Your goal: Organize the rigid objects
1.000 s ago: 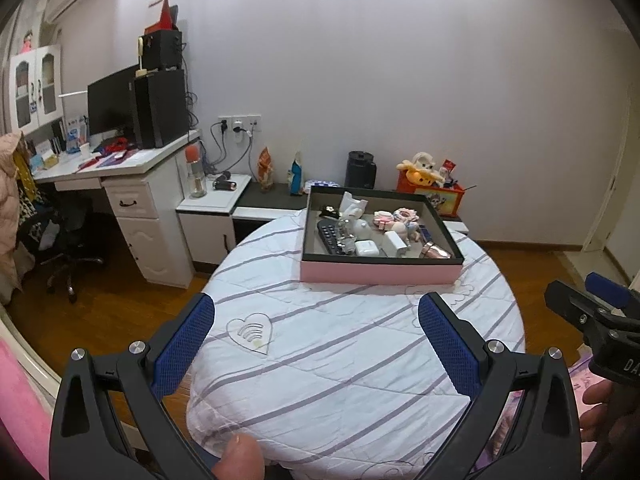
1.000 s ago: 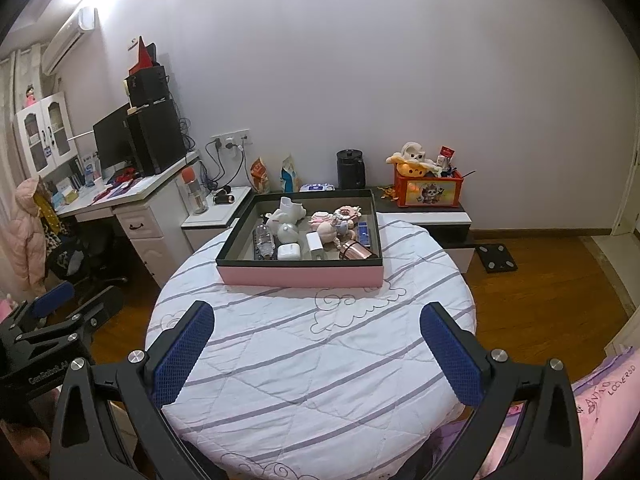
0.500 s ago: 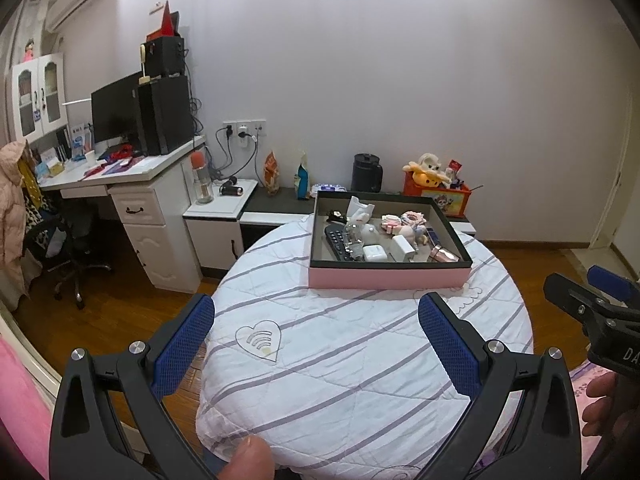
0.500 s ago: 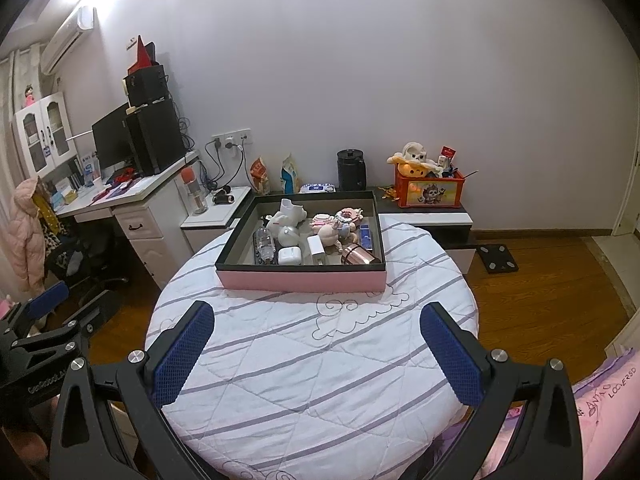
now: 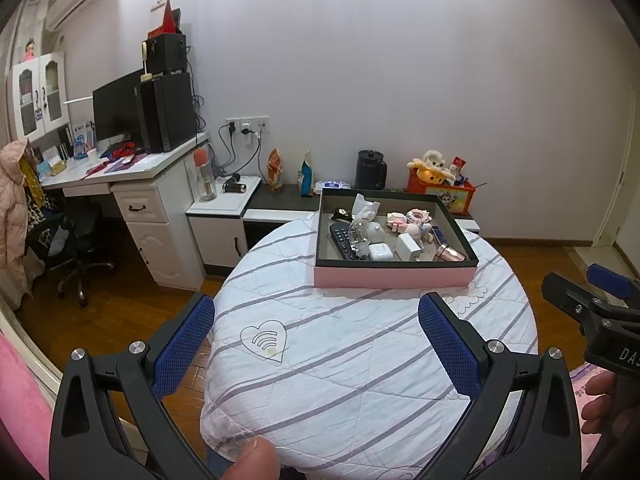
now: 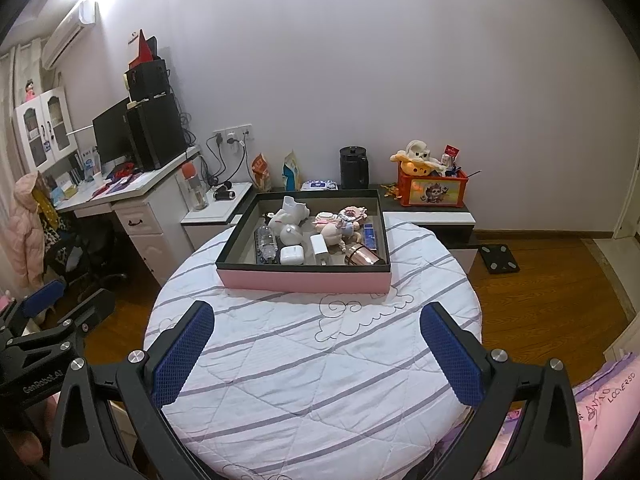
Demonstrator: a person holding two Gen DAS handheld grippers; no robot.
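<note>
The left gripper (image 5: pixel 316 328) hangs above the near edge of the round table (image 5: pixel 360 360), jaws spread wide, holding nothing. The right gripper (image 6: pixel 316 332) hangs level beside it, jaws equally wide, also empty.

The pink box (image 6: pixel 304 280) sits on the far half of the table. Inside it lie a remote control (image 5: pixel 340 240), a clear bottle (image 6: pixel 267 242), a white earbud case (image 6: pixel 291 255), a white charger (image 6: pixel 320 248), a rose-gold cylinder (image 6: pixel 362 255) and a small doll (image 6: pixel 336 232), all crowded together and touching.

Compared with one second ago, the box stands slightly farther to the right in the left wrist view and slightly larger in the right wrist view. The jaw spread on both grippers is unchanged. The contents of the box have not moved.
</note>
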